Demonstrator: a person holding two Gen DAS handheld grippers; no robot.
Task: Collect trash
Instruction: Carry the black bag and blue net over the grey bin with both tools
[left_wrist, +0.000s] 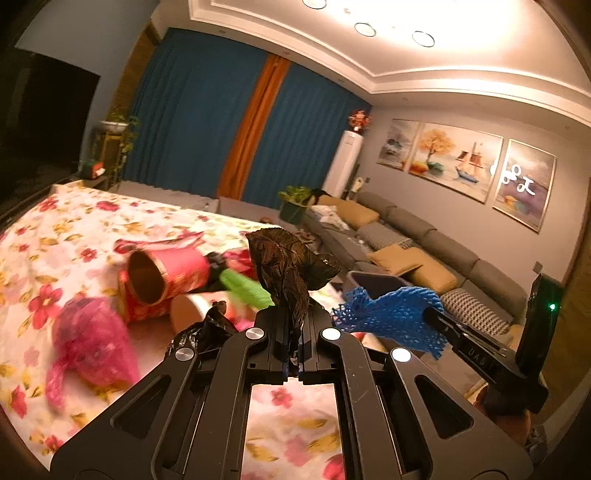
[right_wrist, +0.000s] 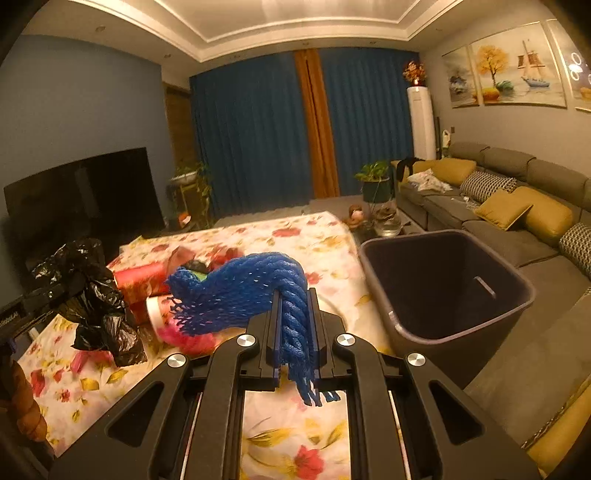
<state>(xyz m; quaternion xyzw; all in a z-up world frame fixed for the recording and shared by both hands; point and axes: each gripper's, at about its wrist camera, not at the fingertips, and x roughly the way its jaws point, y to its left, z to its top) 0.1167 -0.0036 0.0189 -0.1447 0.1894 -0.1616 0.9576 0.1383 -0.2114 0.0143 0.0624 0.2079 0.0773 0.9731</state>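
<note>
Between the pressed-together fingers of our right gripper (right_wrist: 294, 325) we hold a blue foam net (right_wrist: 236, 291), bunched into a rope where the jaws pinch it, its frayed end hanging below them and its wider mesh flaring out to the left. Our left gripper (left_wrist: 291, 332) pinches a crumpled black plastic bag (left_wrist: 291, 266), which stands up out of the closed jaws; in the right wrist view the same bag (right_wrist: 92, 299) hangs at the left edge, above the cloth.

Both pieces are lifted off the table, which is covered by a white cloth (left_wrist: 55, 229) printed with red and yellow flowers. On it lies the rest of the trash: a red and gold cardboard tube (left_wrist: 166, 277) on its side with its open end towards us, a second tube (left_wrist: 192, 314) just in front of it, a green scrap (left_wrist: 247, 288) wedged between them, and a pink net (left_wrist: 88, 339) nearer us at the left.

At the right edge of the table stands a dark bin (right_wrist: 443, 284), open at the top, just beside the cloth. Behind it runs a grey sofa (right_wrist: 517, 206) with mustard cushions. Blue curtains (right_wrist: 255, 133) with an orange strip close the far wall, and a dark television (right_wrist: 85, 192) stands at the left.
</note>
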